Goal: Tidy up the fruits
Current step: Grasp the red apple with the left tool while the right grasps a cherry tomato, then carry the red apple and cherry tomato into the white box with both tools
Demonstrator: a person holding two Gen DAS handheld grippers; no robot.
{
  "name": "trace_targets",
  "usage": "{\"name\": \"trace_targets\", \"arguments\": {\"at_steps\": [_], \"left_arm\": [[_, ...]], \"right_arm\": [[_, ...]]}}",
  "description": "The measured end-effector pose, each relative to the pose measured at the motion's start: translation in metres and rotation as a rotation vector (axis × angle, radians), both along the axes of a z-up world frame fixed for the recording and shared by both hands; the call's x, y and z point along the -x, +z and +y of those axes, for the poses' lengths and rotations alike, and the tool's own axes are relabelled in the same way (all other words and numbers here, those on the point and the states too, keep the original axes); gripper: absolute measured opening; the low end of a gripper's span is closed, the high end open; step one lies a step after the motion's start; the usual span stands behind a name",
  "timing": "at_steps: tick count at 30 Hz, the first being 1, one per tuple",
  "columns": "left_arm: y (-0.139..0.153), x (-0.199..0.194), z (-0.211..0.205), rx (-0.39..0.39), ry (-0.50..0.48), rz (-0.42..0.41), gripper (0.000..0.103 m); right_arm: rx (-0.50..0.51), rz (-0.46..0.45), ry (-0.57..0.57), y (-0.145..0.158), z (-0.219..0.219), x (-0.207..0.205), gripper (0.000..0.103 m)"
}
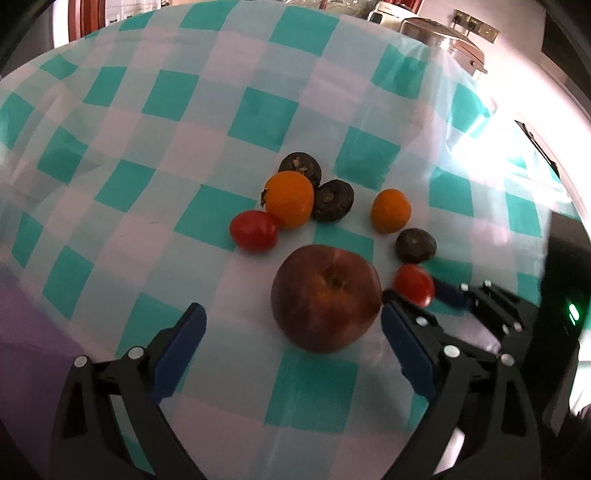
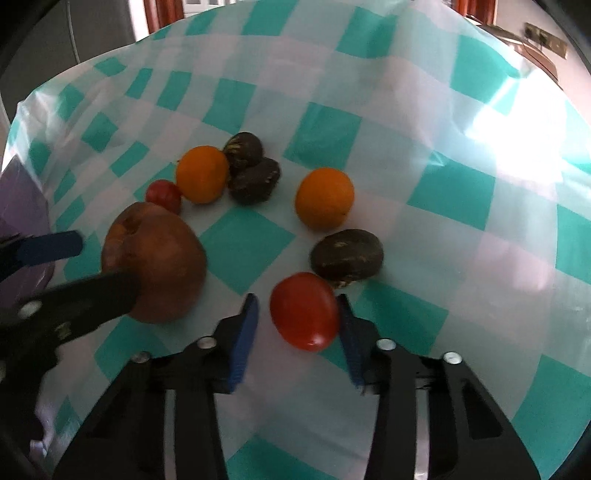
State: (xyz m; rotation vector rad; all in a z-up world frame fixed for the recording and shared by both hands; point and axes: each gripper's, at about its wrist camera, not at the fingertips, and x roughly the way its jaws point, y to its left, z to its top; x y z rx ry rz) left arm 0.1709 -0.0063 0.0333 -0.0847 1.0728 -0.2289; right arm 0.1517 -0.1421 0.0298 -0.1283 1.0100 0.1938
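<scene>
A red apple (image 1: 326, 298) lies on the checked cloth between the wide-open fingers of my left gripper (image 1: 293, 317); its right finger is close to the apple's side. My right gripper (image 2: 297, 314) is open around a red tomato (image 2: 304, 311), the right finger touching or nearly touching it. The same tomato shows in the left wrist view (image 1: 413, 285). Behind lie a second tomato (image 1: 254, 231), two oranges (image 1: 289, 199) (image 1: 390, 211) and three dark brown fruits (image 1: 300, 167) (image 1: 333, 201) (image 1: 415, 245). The apple also shows in the right wrist view (image 2: 155, 260).
The teal and white checked cloth (image 1: 258, 118) covers the table. A metal pot (image 1: 443, 35) and appliances stand at the far right edge. A purple patch (image 1: 22, 325) lies at the left edge of the cloth.
</scene>
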Motion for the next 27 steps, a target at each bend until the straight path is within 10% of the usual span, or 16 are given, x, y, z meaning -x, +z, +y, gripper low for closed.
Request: {"name": "trace_targets", "arguments": {"at_steps": [14,27], "left_arm": [[-0.033,-0.016,-0.047,-0.185,-0.120,-0.066,0.082],[-0.027,-0.013,-0.047,-0.189,-0.158,-0.082,0.066]], "right_arm": [[-0.026,0.009,-0.147,0.000,-0.029,0.030,0.033],[-0.016,0.036,-0.166,0.002,-0.032,0.066,0.033]]}}
